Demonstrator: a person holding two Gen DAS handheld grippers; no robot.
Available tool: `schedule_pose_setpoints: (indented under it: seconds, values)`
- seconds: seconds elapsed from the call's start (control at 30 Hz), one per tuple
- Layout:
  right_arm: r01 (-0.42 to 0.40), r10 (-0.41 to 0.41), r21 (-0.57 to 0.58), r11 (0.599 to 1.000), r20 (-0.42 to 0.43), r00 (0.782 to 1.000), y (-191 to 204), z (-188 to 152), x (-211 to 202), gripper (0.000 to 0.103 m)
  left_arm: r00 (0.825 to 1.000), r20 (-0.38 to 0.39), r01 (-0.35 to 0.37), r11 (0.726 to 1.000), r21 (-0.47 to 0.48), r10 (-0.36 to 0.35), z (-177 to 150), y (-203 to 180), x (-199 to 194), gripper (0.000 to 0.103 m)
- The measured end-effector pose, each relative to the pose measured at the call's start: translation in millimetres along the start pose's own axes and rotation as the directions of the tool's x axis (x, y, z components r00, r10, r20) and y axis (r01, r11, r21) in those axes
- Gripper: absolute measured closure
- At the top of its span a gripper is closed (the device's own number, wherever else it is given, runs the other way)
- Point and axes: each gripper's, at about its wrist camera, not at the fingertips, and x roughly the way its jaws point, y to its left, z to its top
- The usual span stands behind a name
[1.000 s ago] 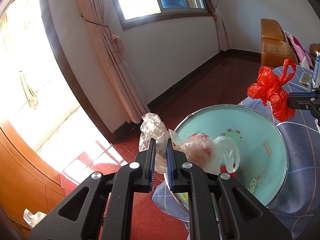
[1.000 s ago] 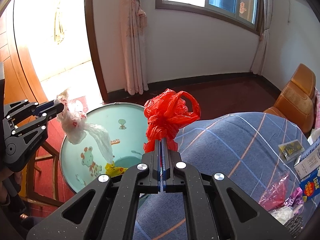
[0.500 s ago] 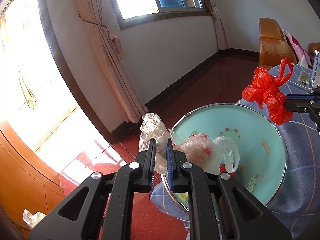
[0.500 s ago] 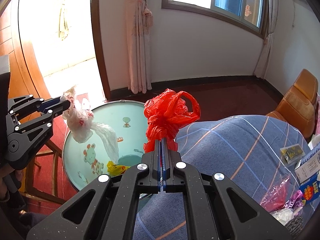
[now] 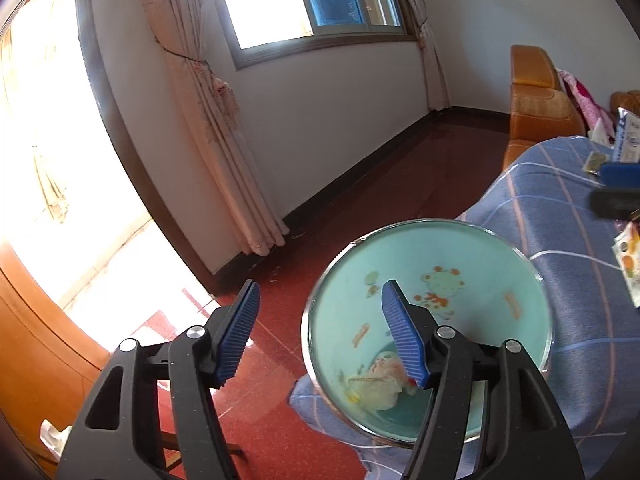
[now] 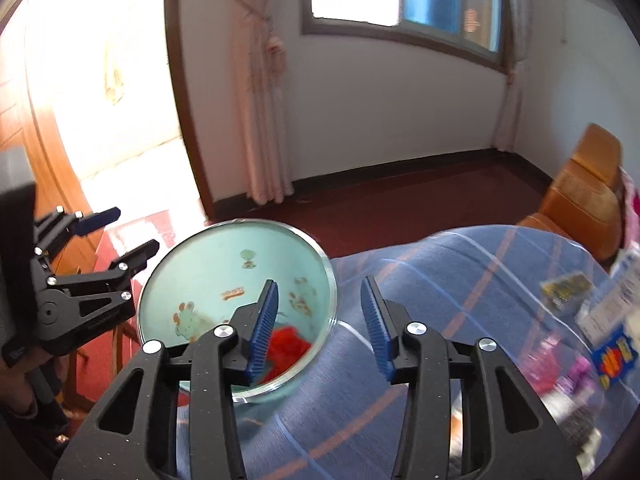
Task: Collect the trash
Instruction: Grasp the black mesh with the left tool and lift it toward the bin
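A turquoise basin [image 5: 472, 256] with cartoon prints stands at the edge of the blue plaid table [image 5: 568, 236]. The clear crumpled plastic bag [image 5: 374, 390] lies at its bottom. In the right wrist view the red plastic bag [image 6: 288, 350] lies inside the basin [image 6: 208, 264]. My left gripper [image 5: 320, 304] is open and empty above the basin's left rim; it also shows in the right wrist view [image 6: 116, 234]. My right gripper [image 6: 318, 304] is open and empty over the basin's right rim.
Wrappers and a small box [image 6: 600, 320] lie on the table at the right. An orange armchair [image 6: 584, 192] stands behind the table. Red floor [image 5: 360, 184], curtains [image 5: 216, 128] and a wooden door frame surround the area.
Both grippers opened. The clear bag dropped from the left gripper and the red bag from the right gripper into the basin.
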Motion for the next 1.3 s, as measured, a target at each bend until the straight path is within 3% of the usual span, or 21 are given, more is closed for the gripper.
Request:
schedule_pose_setpoints:
  seconds: [0.13, 0.23, 0.33, 0.6, 0.7, 0.9, 0.97, 1.03, 1.1, 1.17, 1.2, 1.3]
  values:
    - [0.106, -0.112, 0.113, 0.988, 0.043, 0.993, -45, -23, -53, 0.05, 0.998, 0.016, 0.065, 0.998, 0.02, -0.065, 0, -21, -10, 0.034]
    - [0.253, -0.268, 0.225, 0.941, 0.04, 0.963, -91, -59, -94, 0.046, 0.991, 0.023, 0.131, 0.99, 0.058, -0.132, -2, -48, -21, 0.034]
    - [0.348, -0.367, 0.31, 0.885, 0.003, 0.93, -124, -102, -119, 0.045, 0.981, 0.037, 0.186, 0.978, 0.095, -0.19, -2, -75, -34, 0.033]
    - [0.422, -0.447, 0.475, 0.773, -0.065, 0.892, -164, -198, -161, 0.04, 0.94, 0.068, 0.318, 0.931, 0.178, -0.334, 5, -145, -67, 0.032]
    - [0.436, -0.471, 0.516, 0.737, -0.072, 0.879, -174, -223, -175, 0.038, 0.921, 0.063, 0.364, 0.908, 0.21, -0.384, 7, -173, -77, 0.027]
    - [0.446, -0.493, 0.545, 0.71, -0.067, 0.867, -181, -240, -183, 0.035, 0.881, 0.032, 0.448, 0.854, 0.264, -0.472, -2, -218, -85, 0.027]
    - [0.44, -0.488, 0.543, 0.715, -0.064, 0.871, -178, -241, -181, 0.035, 0.879, 0.014, 0.456, 0.847, 0.273, -0.477, -3, -227, -81, 0.028]
    - [0.434, -0.479, 0.536, 0.724, -0.062, 0.876, -174, -241, -177, 0.035, 0.87, 0.009, 0.47, 0.835, 0.285, -0.493, -3, -234, -77, 0.038]
    - [0.429, -0.47, 0.529, 0.732, -0.064, 0.88, -171, -242, -173, 0.035, 0.855, -0.024, 0.502, 0.815, 0.29, -0.518, -3, -239, -69, 0.057]
    - [0.425, -0.464, 0.526, 0.737, -0.064, 0.883, -168, -242, -170, 0.035, 0.842, -0.047, 0.527, 0.798, 0.292, -0.538, -4, -241, -65, 0.084]
    - [0.424, -0.462, 0.525, 0.738, -0.064, 0.884, -167, -242, -169, 0.035, 0.839, -0.048, 0.53, 0.795, 0.296, -0.541, -3, -240, -64, 0.091]
    - [0.419, -0.459, 0.526, 0.74, -0.061, 0.886, -166, -240, -167, 0.035, 0.837, -0.025, 0.527, 0.792, 0.308, -0.547, 0, -231, -69, 0.094]
